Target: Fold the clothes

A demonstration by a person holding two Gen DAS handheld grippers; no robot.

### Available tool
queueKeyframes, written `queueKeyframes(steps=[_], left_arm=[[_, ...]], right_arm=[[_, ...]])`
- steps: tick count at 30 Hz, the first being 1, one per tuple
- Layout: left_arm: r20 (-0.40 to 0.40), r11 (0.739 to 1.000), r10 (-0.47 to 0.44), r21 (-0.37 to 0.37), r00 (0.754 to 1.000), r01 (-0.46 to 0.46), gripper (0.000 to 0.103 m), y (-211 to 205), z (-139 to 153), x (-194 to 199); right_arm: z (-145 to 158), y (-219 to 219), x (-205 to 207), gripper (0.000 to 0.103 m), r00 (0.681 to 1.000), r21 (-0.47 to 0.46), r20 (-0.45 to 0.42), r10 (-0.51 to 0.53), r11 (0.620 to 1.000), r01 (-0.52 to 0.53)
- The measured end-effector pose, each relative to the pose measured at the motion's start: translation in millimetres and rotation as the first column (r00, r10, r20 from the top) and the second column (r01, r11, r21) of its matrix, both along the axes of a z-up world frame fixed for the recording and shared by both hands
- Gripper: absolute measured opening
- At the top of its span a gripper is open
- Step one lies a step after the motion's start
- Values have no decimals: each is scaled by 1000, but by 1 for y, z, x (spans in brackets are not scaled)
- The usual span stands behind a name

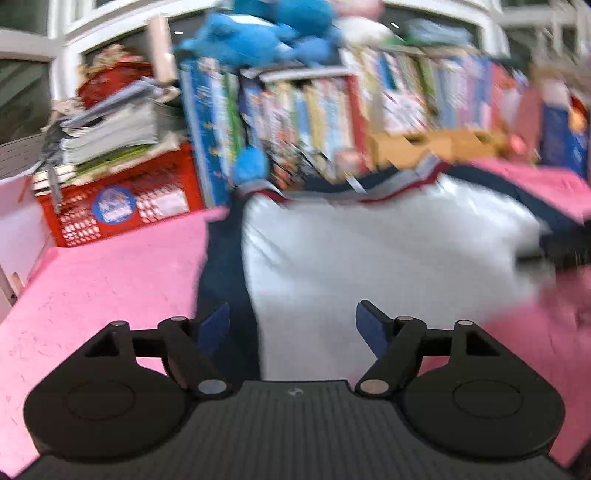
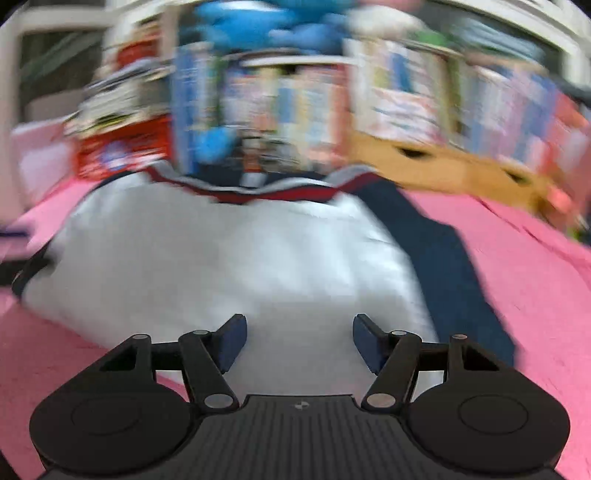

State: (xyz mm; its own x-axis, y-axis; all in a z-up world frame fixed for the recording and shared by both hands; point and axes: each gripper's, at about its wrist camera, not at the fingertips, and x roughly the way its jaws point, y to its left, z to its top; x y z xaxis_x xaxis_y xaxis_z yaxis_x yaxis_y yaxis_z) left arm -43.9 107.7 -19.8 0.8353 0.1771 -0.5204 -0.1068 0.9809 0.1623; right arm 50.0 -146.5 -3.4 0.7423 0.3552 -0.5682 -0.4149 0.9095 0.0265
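Observation:
A white shirt with navy sleeves and a red-and-navy collar (image 1: 369,251) lies flat on the pink table cover (image 1: 103,280), collar toward the books. My left gripper (image 1: 293,325) is open and empty, hovering over the shirt's near left part, by its navy left sleeve (image 1: 225,273). In the right wrist view the same shirt (image 2: 229,266) fills the middle, its navy right sleeve (image 2: 454,273) running down the right. My right gripper (image 2: 299,341) is open and empty over the shirt's near hem. The other gripper shows blurred at the right edge of the left wrist view (image 1: 554,251). Both views are motion-blurred.
A row of upright books (image 1: 332,122) lines the back edge, with blue plush toys (image 1: 266,33) on top. A red crate (image 1: 122,199) with stacked papers stands back left. A cardboard piece (image 2: 443,166) lies back right. Pink cover (image 2: 535,295) flanks the shirt.

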Motion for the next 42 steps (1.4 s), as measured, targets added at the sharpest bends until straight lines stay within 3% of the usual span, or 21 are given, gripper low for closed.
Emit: queueKeyframes(steps=[4, 7, 10, 13, 15, 17, 22, 26, 28, 32, 34, 35, 37, 39, 42], left_arm=[[-35, 991, 135, -13, 990, -136, 81, 19, -13, 12], [-9, 963, 260, 74, 966, -259, 81, 35, -10, 18], [22, 942, 320, 97, 947, -321, 78, 50, -2, 13], [70, 971, 233, 32, 970, -235, 78, 38, 12, -4], [96, 988, 142, 39, 985, -146, 84, 16, 13, -6], [104, 995, 62, 67, 993, -70, 84, -8, 9, -2], [-5, 990, 111, 93, 994, -110, 85, -16, -19, 29], [-4, 987, 127, 95, 992, -126, 86, -10, -21, 26], [-2, 988, 125, 95, 992, -124, 87, -7, -22, 24], [-11, 992, 122, 38, 992, -122, 89, 4, -24, 25], [-13, 992, 121, 22, 993, -121, 89, 7, -23, 26], [-15, 993, 121, 15, 993, -121, 89, 8, -23, 26], [-14, 993, 119, 9, 993, -119, 89, 10, -23, 26], [-13, 993, 122, 8, 992, -122, 89, 10, -23, 25], [-10, 992, 124, 19, 992, -124, 89, 8, -23, 24]], right_arm=[[-9, -40, 1, 68, 985, -16, 3, -170, 985, 170], [-19, -79, 11, 75, 932, -67, -15, -363, 930, 362], [-11, -99, 2, 75, 912, -33, -14, -410, 912, 409], [3, -73, -27, 75, 951, -31, 106, -291, 955, 296], [10, -47, -38, 75, 979, 50, 128, -157, 987, 151], [14, -16, -43, 75, 992, 138, 126, -22, 990, 4], [-6, 72, -34, 75, 978, -1, 112, 174, 985, -175], [-17, 50, -12, 78, 996, -10, 34, 84, 996, -84], [-18, 9, 8, 77, 996, 15, -34, -77, 997, 78], [-4, -3, 3, 34, 990, -23, 34, -134, 991, 135], [3, -6, -1, 37, 985, -43, 74, -153, 987, 157], [7, -8, -3, 46, 982, -53, 94, -162, 984, 168], [14, -12, -7, 49, 974, -71, 135, -180, 979, 190], [25, 22, -15, 51, 987, -52, 155, -45, 997, 54], [25, 83, -18, 51, 981, -58, 140, 132, 991, -125]])
